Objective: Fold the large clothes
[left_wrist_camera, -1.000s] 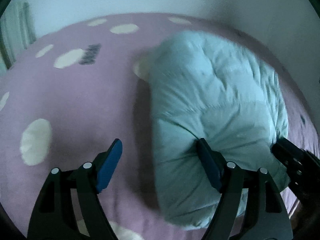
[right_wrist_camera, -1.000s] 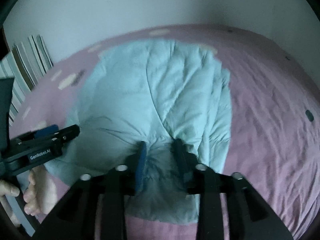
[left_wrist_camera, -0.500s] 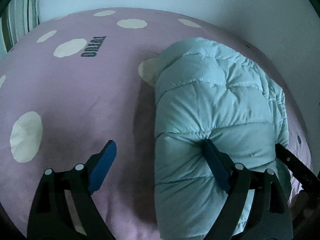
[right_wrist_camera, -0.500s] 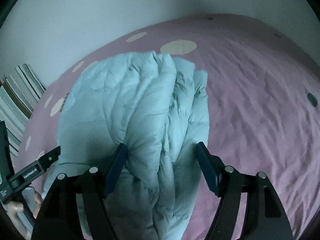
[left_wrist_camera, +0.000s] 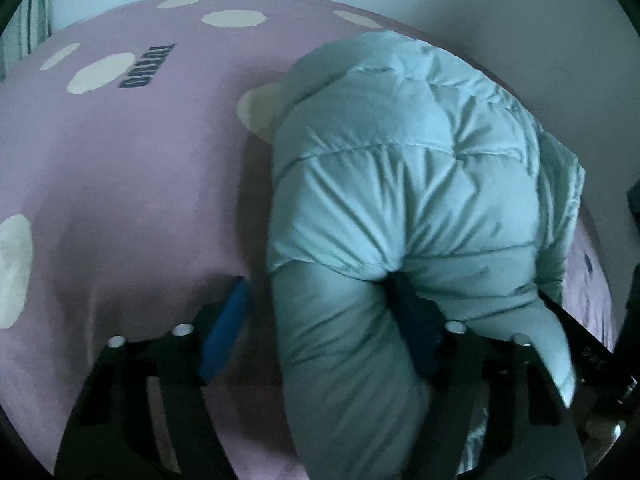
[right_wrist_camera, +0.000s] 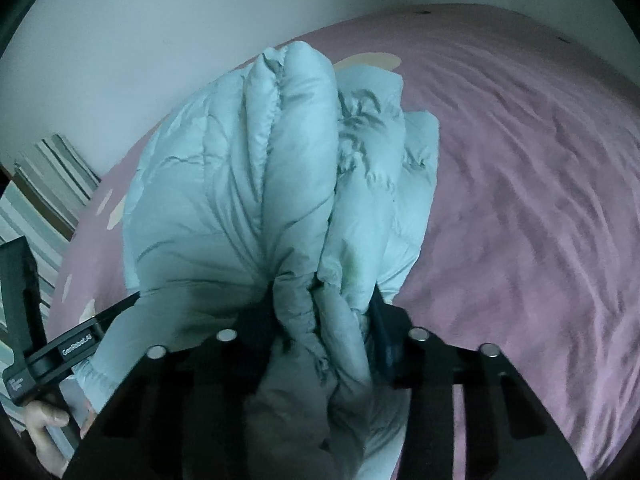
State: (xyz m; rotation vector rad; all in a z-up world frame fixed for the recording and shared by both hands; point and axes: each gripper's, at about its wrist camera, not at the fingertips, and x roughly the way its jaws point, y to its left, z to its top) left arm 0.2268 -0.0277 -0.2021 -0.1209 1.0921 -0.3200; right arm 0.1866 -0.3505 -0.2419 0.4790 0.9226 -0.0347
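Pale-blue puffer jacket lies bundled on the pink bedspread, long axis running toward twelve o'clock. Our right gripper has just closed, pinching its near folds. Left gripper has been closing round the roll's near end, left pad not touching.

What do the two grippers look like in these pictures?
Both are black, flat frames with slots cut in them and small round silver studs on top. The left gripper has fingers with blue pads. The right gripper looks built the same way. In the right wrist view, the left one's side bears white lettering. No cables show.
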